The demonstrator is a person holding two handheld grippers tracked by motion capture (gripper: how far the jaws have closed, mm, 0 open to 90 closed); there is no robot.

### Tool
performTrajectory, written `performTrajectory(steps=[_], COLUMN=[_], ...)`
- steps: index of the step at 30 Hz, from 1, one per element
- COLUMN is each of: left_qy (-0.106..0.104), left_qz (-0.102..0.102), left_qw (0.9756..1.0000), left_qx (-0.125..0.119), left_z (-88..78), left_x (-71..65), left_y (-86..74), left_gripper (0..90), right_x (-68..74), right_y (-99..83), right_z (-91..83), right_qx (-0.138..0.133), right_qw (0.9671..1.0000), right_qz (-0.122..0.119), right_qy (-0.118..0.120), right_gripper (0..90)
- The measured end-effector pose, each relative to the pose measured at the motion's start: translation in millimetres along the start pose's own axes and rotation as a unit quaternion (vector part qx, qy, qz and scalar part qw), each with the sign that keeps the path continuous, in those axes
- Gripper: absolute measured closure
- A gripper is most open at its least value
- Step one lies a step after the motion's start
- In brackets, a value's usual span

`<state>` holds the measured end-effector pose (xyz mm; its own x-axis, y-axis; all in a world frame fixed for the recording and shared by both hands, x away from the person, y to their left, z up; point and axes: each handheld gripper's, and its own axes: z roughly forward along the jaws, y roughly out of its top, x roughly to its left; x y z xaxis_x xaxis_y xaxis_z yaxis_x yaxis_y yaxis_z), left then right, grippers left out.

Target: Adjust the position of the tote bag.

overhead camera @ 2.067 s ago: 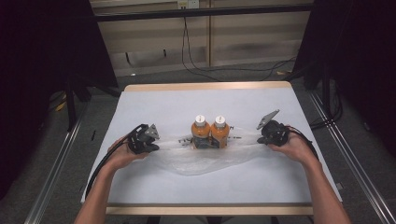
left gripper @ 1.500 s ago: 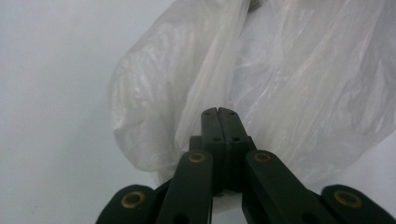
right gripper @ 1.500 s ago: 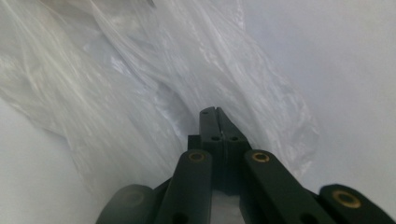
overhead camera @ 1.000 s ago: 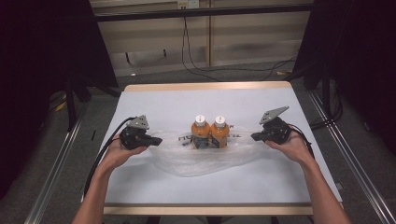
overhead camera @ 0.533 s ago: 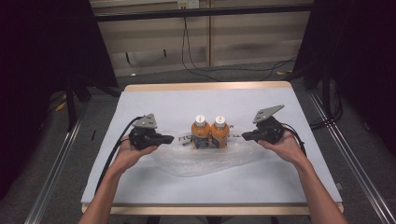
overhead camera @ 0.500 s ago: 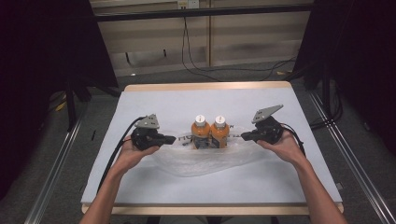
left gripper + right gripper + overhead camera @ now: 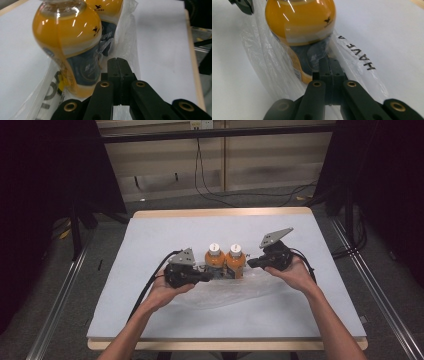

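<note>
Two orange juice bottles with white caps stand side by side, the left bottle point(image 7: 214, 260) and the right bottle point(image 7: 235, 261), on a crumpled clear plastic bag point(image 7: 225, 292). My left gripper point(image 7: 209, 277) comes in from the left. Its jaws are pressed together at the foot of the nearer bottle point(image 7: 67, 42), over the bag point(image 7: 127, 42). My right gripper point(image 7: 250, 263) comes in from the right, jaws together point(image 7: 329, 62) at the base of the bottle point(image 7: 299, 22), above the bag's printed film point(image 7: 362, 60). I see nothing gripped between either pair of jaws.
The white table top point(image 7: 150, 235) has a wooden rim and open room on all sides of the bag. Metal rails run along both sides of the table, and cables hang against the wall behind it.
Both grippers have moved inward toward the bottles, the left one farther, from well out on the left to the left bottle's base. The bottles and bag have stayed put.
</note>
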<state>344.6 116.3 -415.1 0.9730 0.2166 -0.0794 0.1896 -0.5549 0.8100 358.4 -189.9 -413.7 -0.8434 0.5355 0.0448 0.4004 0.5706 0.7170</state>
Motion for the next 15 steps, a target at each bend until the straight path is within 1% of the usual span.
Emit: performTrajectory(steps=[1, 2, 3, 4, 5, 6, 7, 8, 10, 12, 13, 14, 15], left_qy=[0.003, 0.005, 0.002, 0.000, 0.003, 0.003, 0.001, 0.004, 0.004, 0.008, 0.017, 0.014, 0.016], left_qz=[0.002, 0.000, -0.004, -0.001, -0.001, 0.000, 0.002, 0.000, 0.000, -0.003, -0.010, -0.008, -0.008], left_qw=[1.0000, 1.0000, 1.0000, 1.0000, 1.0000, 0.9999, 0.9999, 0.9999, 0.9999, 0.9998, 0.9997, 0.9995, 0.9996], left_qx=[0.003, 0.003, 0.004, 0.008, 0.008, 0.012, 0.011, 0.012, 0.016, 0.017, 0.014, 0.025, 0.023], left_z=[2.9, 6.4, 9.6, 12.4, 16.0, 18.7, 22.0, 25.0, 30.5, 35.5, 37.7, 38.0, 39.8], left_x=[-0.8, -1.2, -1.1, -1.0, -2.0, -2.6, -3.3, -4.0, -4.0, -4.4, -5.3, -3.7, -3.8], left_y=[0.9, 1.6, 1.8, 2.3, 2.6, 3.4, 3.8, 4.4, 4.7, 3.7, 2.5, 2.1, 0.4], left_gripper=[90.0, 90.0, 90.0, 90.0, 90.0, 90.0, 90.0, 90.0, 90.0, 90.0, 90.0, 90.0, 90.0], right_x=[0.0, -1.0, -4.1, -4.1, -8.2, -10.4, -12.3, -12.3, -17.6, -18.5, -18.8, -19.6, -20.0], right_y=[0.0, 1.1, 3.6, 3.6, 5.4, 5.5, 6.0, 6.0, 7.5, 8.4, 9.4, 10.4, 11.1], right_z=[0.0, 2.6, 7.6, 7.6, 12.2, 14.8, 16.3, 16.3, 23.0, 25.8, 28.5, 31.1, 34.5], right_qx=[0.000, 0.000, 0.001, 0.001, 0.006, 0.004, 0.012, 0.012, 0.019, 0.021, 0.024, 0.027, 0.026], right_qw=[1.0000, 1.0000, 1.0000, 1.0000, 1.0000, 0.9999, 0.9999, 0.9999, 0.9997, 0.9996, 0.9996, 0.9995, 0.9994], right_qz=[0.000, 0.000, 0.003, 0.003, 0.006, 0.009, 0.009, 0.009, 0.010, 0.008, 0.008, 0.007, 0.008], right_qy=[0.000, 0.002, 0.006, 0.006, 0.005, 0.009, 0.007, 0.007, 0.013, 0.015, 0.016, 0.017, 0.021], right_gripper=[90.0, 90.0, 90.0, 90.0, 90.0, 90.0, 90.0, 90.0, 90.0, 90.0, 90.0, 90.0, 90.0])
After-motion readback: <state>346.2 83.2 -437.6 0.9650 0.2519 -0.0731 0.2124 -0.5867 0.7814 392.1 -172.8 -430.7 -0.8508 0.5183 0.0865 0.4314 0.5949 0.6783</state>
